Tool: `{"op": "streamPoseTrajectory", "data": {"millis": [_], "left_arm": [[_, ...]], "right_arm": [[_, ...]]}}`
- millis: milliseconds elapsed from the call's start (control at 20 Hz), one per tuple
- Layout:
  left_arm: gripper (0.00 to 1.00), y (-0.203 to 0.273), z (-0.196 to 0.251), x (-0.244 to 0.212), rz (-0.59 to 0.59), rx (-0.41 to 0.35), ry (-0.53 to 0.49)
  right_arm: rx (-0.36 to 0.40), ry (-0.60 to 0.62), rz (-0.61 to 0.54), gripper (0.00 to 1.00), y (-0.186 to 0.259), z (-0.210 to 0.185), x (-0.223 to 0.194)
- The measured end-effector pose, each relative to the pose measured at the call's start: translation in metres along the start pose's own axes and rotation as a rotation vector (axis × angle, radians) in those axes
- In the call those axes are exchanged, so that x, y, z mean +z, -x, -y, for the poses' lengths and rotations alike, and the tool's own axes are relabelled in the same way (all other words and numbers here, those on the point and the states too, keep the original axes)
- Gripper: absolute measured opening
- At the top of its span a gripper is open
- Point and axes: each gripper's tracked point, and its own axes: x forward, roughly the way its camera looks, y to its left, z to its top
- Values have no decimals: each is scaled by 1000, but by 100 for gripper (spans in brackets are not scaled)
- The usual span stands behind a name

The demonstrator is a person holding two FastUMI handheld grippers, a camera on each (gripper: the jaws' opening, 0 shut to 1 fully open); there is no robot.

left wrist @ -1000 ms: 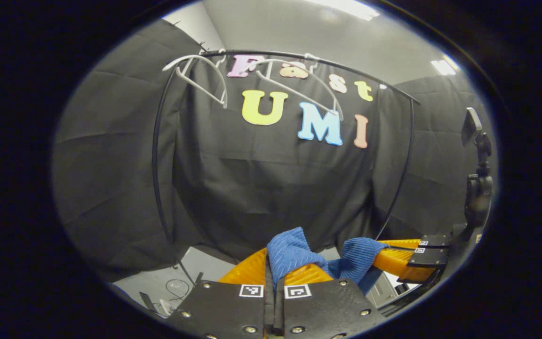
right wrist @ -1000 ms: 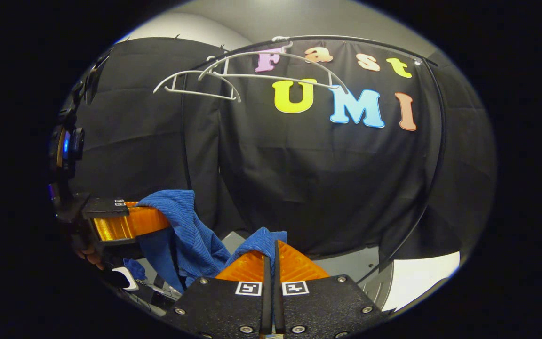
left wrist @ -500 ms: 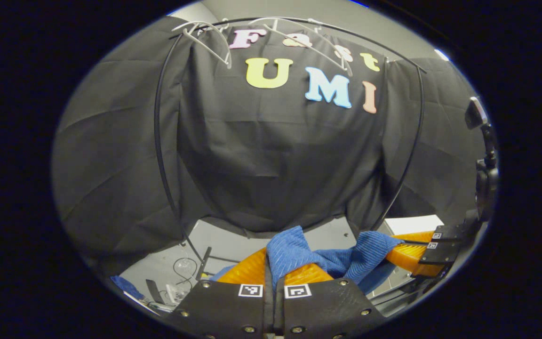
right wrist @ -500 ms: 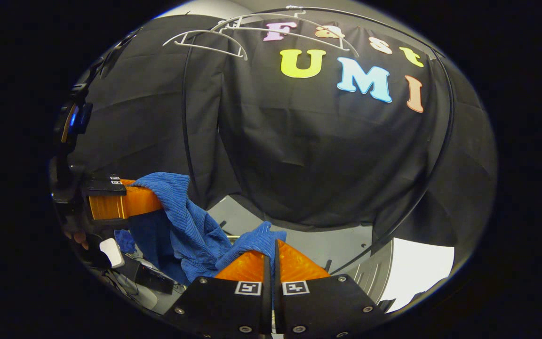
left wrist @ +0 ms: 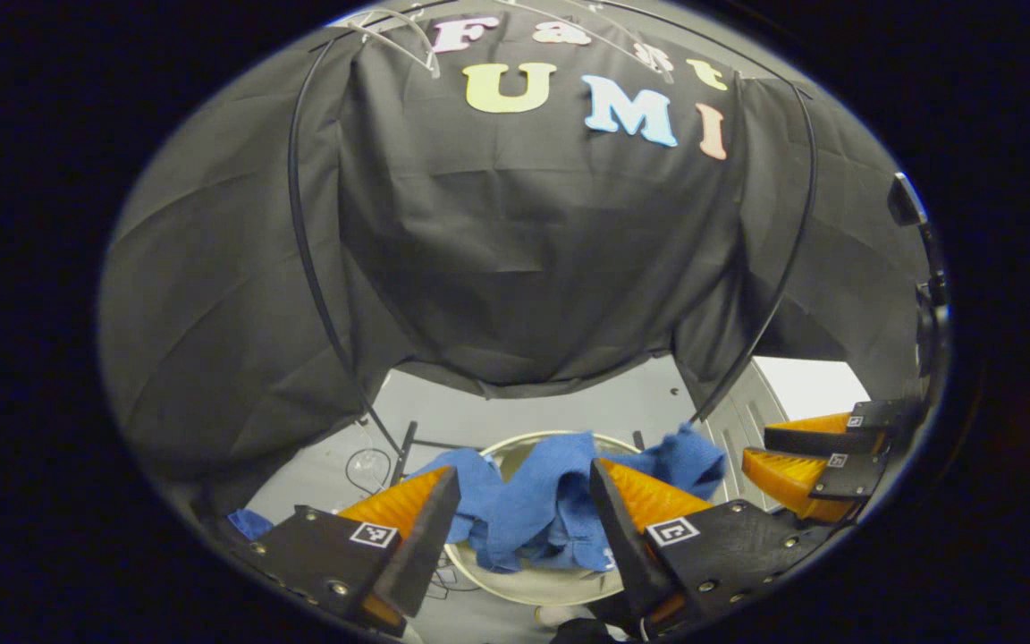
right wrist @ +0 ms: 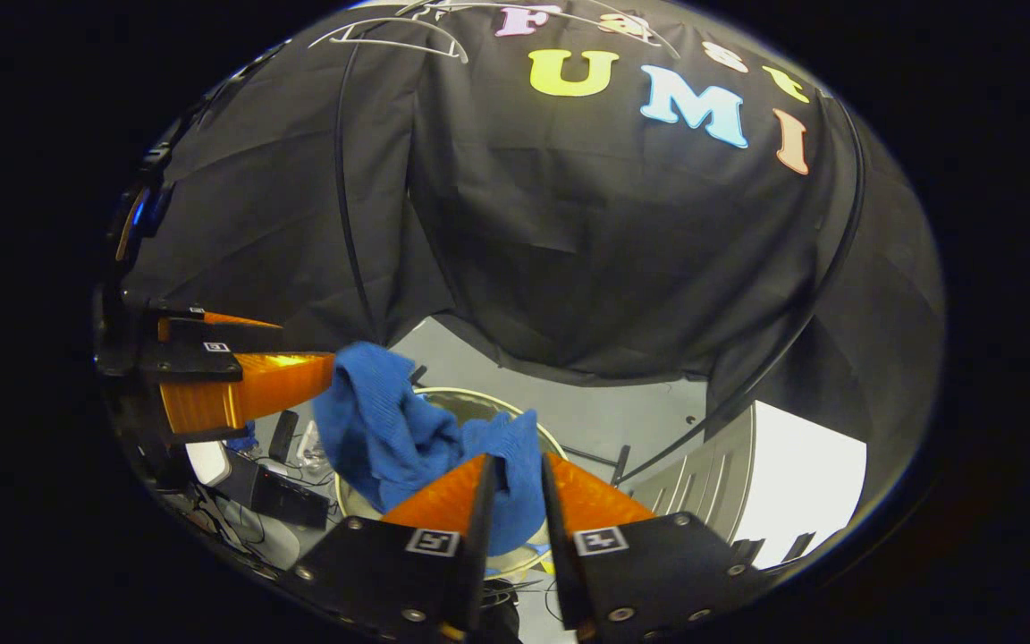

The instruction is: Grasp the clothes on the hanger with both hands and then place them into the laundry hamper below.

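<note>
Blue cloth let go over the hamper

In the left gripper view the left gripper (left wrist: pixel 519 492) has its fingers spread wide apart, the blue cloth (left wrist: pixel 537 501) sagging between them without either finger pressing it, right over the round pale rim of the hamper (left wrist: pixel 533 586) on the floor; the spread reads as a release, so the cloth can drop in under its own weight. In the right gripper view the right gripper (right wrist: pixel 515 483) has its fingers parted a little, a fold of the cloth (right wrist: pixel 408 438) still hanging in the gap, loose rather than pinched as far as can be told. Far up against the black wall hang the bare white hangers (right wrist: pixel 390 31), so the cloth is off them and bunched above the hamper's mouth (right wrist: pixel 443 394)
</note>
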Motion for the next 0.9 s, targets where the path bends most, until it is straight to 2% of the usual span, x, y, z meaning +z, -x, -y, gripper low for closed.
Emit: {"op": "streamPoseTrajectory", "data": {"millis": [50,100,150,250,350,450,600,700,850,900], "left_arm": [[80,4,-1,5,16,8,4],[91,7,-2,12,33,15,5],[85,10,-5,18,47,23,4],[85,21,-9,37,90,42,-7],[85,37,-12,62,152,50,-21],[79,56,-11,91,217,49,-35],[86,92,-12,145,324,56,-41],[91,122,-2,188,417,30,-46],[91,168,11,238,543,19,-66],[88,182,16,250,565,15,-65]], "right_arm": [[-1,1,18,53,3,1,6],[-4,5,34,61,5,1,14],[-8,10,44,80,6,2,15],[-24,7,71,92,12,6,24],[-46,-16,117,94,23,10,36],[-80,-43,179,95,36,20,58],[-110,-93,287,95,65,33,100],[-134,-107,373,95,90,46,125],[-184,-104,493,95,139,66,160],[-193,-109,535,95,156,73,172]]}}
